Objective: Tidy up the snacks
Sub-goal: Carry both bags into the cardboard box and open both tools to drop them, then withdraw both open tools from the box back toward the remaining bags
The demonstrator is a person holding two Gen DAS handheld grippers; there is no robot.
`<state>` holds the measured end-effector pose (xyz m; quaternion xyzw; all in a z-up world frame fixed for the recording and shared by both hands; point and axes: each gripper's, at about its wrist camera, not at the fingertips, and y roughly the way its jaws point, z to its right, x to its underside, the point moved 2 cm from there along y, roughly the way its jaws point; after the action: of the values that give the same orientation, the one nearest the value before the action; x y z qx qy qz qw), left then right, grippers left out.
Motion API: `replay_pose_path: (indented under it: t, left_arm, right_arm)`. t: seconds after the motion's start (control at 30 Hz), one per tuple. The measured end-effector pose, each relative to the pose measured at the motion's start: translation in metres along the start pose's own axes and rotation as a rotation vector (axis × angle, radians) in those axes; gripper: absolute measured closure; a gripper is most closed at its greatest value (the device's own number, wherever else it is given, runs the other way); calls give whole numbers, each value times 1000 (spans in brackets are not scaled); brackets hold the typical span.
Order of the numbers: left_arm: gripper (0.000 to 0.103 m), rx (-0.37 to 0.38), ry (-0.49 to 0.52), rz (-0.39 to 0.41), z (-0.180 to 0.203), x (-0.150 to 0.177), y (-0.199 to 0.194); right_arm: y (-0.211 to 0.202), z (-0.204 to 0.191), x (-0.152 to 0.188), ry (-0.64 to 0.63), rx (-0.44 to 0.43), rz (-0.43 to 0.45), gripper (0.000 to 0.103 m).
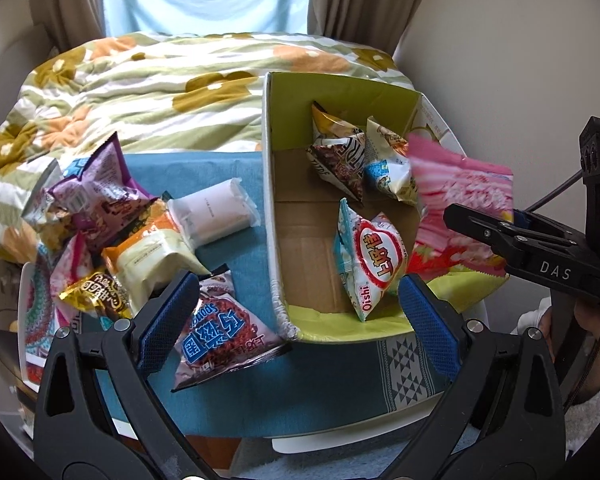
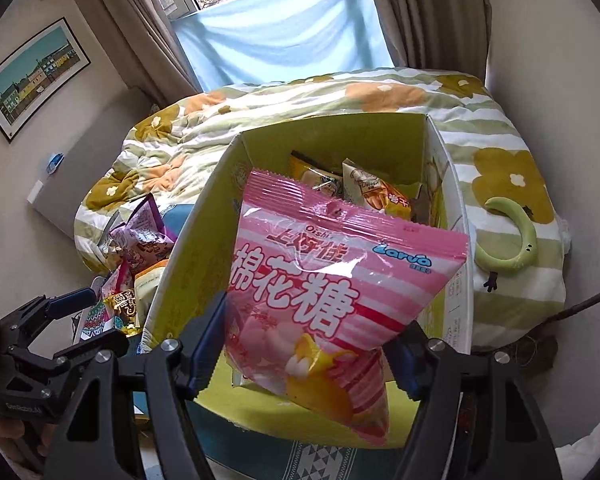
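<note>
Snacks (image 1: 112,232) piled beside box (image 1: 269,200) show only from left wrist.

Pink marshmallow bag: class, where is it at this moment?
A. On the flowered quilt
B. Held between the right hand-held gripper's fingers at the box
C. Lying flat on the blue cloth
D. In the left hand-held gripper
B: the right hand-held gripper clamps the pink marshmallow bag over the cardboard box.

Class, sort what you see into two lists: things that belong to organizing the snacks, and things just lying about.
Belongs to the job:
cardboard box
pink marshmallow bag
loose snack packets
Oishi packet

Just lying about:
floral duvet
green curved toy
framed picture
curtains
</note>
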<state>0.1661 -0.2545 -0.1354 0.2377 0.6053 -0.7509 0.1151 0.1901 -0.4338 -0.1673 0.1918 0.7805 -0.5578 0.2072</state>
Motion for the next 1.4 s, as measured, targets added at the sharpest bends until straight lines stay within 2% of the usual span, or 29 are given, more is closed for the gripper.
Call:
replay_pose_path:
  t: [0.07,0.13,0.2,0.5,0.8,0.97,1.17,1.4]
  left_arm:
    - [4,-1,-3,-4,-1,3,0]
    - [4,-1,-8,-8,-1,7,1]
    - [4,0,-15,-14,-1,10,3]
    - [4,-1,-33,-13,2,28,2]
    - [4,-62,-79,84,-13,40,-52]
    - [4,-111,-122,132,-44,52,-85]
    - [4,-138,-179,151,-99,66,-106]
    - [4,-116,-135,114,-161,64,-107]
  right_arm:
    - [3,0,2,0,2,-1,28]
    - [1,3,4,7,20,21,5]
    - [-4,6,7,19,26,48,1]
    - [-9,7,27,-20,33,46,1]
    - [-41,-11,22,-85,15,89,1]
    - [-57,-35,18,-115,-22,127,1]
    - [-58,-80,17,-163,-56,143,1]
    - [-45,-140,27,-183,-28,175,1]
